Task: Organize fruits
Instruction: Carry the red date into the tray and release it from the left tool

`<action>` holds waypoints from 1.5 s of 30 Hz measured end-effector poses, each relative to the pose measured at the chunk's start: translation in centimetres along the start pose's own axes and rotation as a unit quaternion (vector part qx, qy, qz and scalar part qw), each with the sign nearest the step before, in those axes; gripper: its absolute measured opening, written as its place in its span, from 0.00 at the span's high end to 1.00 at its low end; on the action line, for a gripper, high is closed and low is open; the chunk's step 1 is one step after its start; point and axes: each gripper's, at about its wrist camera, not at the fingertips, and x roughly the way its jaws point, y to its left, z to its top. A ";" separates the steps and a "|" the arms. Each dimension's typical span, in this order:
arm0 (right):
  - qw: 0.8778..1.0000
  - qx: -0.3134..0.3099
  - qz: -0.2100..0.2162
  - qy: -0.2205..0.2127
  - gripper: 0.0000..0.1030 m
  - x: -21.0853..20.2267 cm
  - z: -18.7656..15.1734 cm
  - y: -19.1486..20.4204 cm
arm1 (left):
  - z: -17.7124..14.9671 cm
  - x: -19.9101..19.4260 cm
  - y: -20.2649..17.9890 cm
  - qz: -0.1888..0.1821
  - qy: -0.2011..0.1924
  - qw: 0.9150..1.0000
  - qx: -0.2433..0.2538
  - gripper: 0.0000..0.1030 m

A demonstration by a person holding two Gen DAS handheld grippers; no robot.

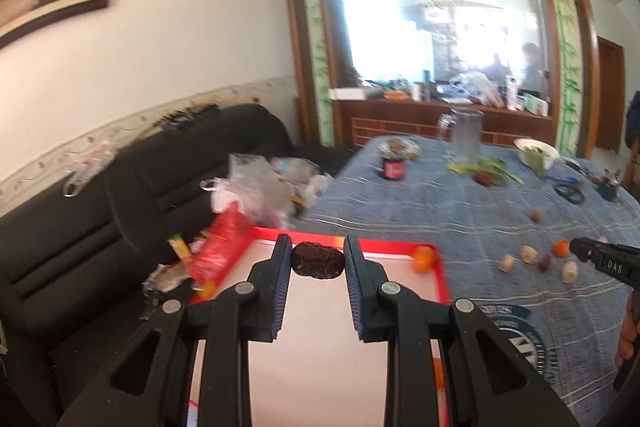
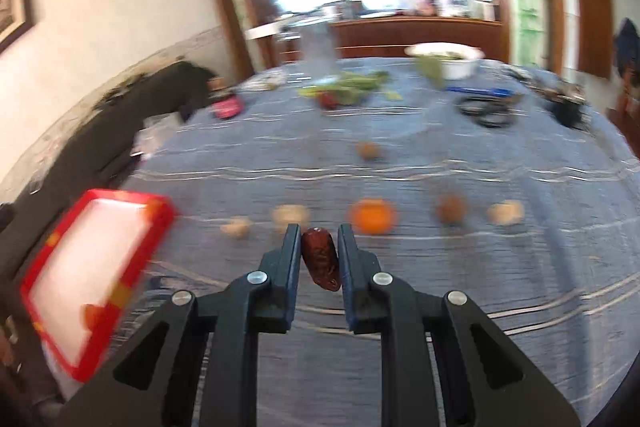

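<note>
Red-rimmed white tray (image 1: 442, 279): lying under the left tongs (image 1: 318, 259), which are gripping a dark wrinkled date (image 1: 318, 259).
Right tongs (image 2: 319, 247): clamping a reddish-brown date (image 2: 320, 259) above the blue-clothed surface (image 2: 440, 307).
Left view only: orange tangerine (image 1: 423, 259) sitting in the tray corner.

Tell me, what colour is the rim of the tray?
The tray's rim is red; the left wrist view shows it best.
</note>
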 end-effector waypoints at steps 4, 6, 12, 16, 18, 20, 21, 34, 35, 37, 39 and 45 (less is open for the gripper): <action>0.997 -0.052 0.048 0.001 0.80 0.2 0.2 6.2 | 0.0 -0.3 2.2 0.026 -0.011 1.000 -0.011 0.75; 0.994 -0.082 0.071 0.001 0.80 0.2 0.1 9.3 | -0.1 -0.2 3.2 0.035 -0.013 0.999 -0.018 0.75; 0.979 -0.150 0.134 0.017 0.80 0.2 -1.1 17.0 | -0.4 0.2 5.9 0.057 -0.012 0.998 -0.038 0.75; 0.973 -0.165 0.157 0.039 0.80 0.7 -2.2 19.7 | -0.7 0.3 6.7 0.062 -0.009 0.997 -0.042 0.75; 0.970 -0.168 0.167 0.052 0.80 1.2 -2.8 20.8 | -0.9 0.7 6.9 0.062 -0.005 0.997 -0.043 0.75; 0.968 -0.172 0.172 0.065 0.80 1.8 -3.5 21.8 | -1.2 1.0 7.0 0.063 0.000 0.997 -0.042 0.75; 0.967 -0.173 0.173 0.069 0.80 1.9 -3.7 22.0 | -1.4 1.3 7.1 0.064 0.004 0.997 -0.041 0.75; 0.956 -0.205 0.161 0.136 0.80 4.2 -8.3 24.2 | -6.1 7.3 7.5 0.081 0.125 0.989 -0.006 0.75; 0.955 -0.206 0.159 0.139 0.80 4.4 -8.4 24.2 | -6.3 7.5 7.4 0.082 0.130 0.988 -0.001 0.75; 0.956 -0.204 0.155 0.147 0.80 4.7 -8.7 24.1 | -6.7 7.8 7.2 0.081 0.137 0.987 0.007 0.75; 0.956 -0.202 0.150 0.150 0.80 4.9 -8.9 24.0 | -6.9 8.1 7.0 0.080 0.143 0.986 0.013 0.75; 0.958 -0.209 0.133 0.146 0.79 5.0 -8.9 23.7 | -7.6 8.7 6.1 0.076 0.163 0.983 0.035 0.60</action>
